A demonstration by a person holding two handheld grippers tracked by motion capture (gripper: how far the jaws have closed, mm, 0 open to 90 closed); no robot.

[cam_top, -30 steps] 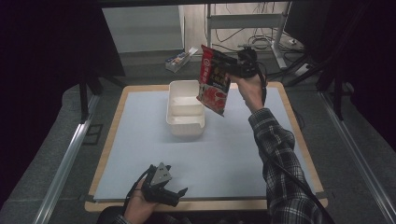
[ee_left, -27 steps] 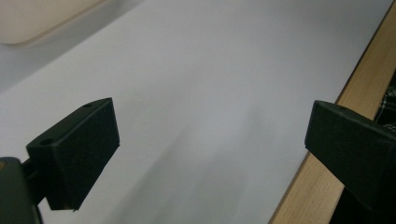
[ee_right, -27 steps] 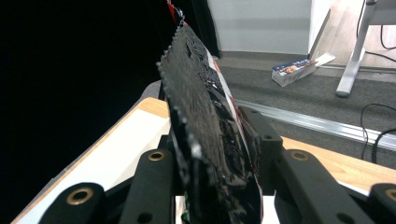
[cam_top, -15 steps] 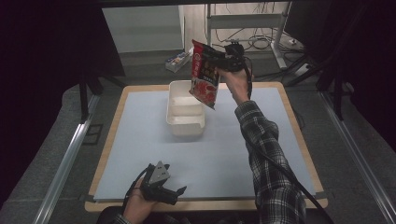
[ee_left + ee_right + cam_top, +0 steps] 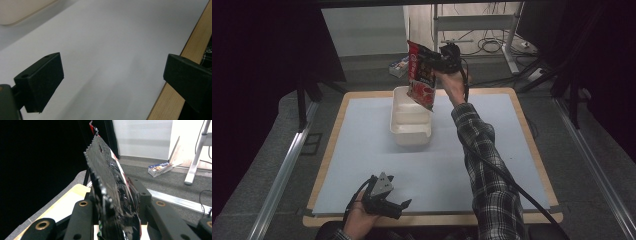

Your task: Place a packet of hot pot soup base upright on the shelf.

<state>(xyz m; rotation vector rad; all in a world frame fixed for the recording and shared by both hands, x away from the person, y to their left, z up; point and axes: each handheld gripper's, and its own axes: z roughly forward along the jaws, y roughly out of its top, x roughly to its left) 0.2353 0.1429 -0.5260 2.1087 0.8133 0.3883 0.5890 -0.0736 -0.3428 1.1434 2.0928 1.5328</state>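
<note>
The right gripper (image 5: 438, 61) is up in the air at the far side of the table (image 5: 532, 150), and its jaws are squeezed tight on a red bag (image 5: 421, 75). The bag hangs tilted over the far end of a white tray (image 5: 411, 127) that sits on the pale mat (image 5: 362, 145), and up close its jagged edge sticks up between the jaws (image 5: 110, 195). The left gripper (image 5: 387, 202) rests low at the near edge with its jaws wide apart and nothing in them.
</note>
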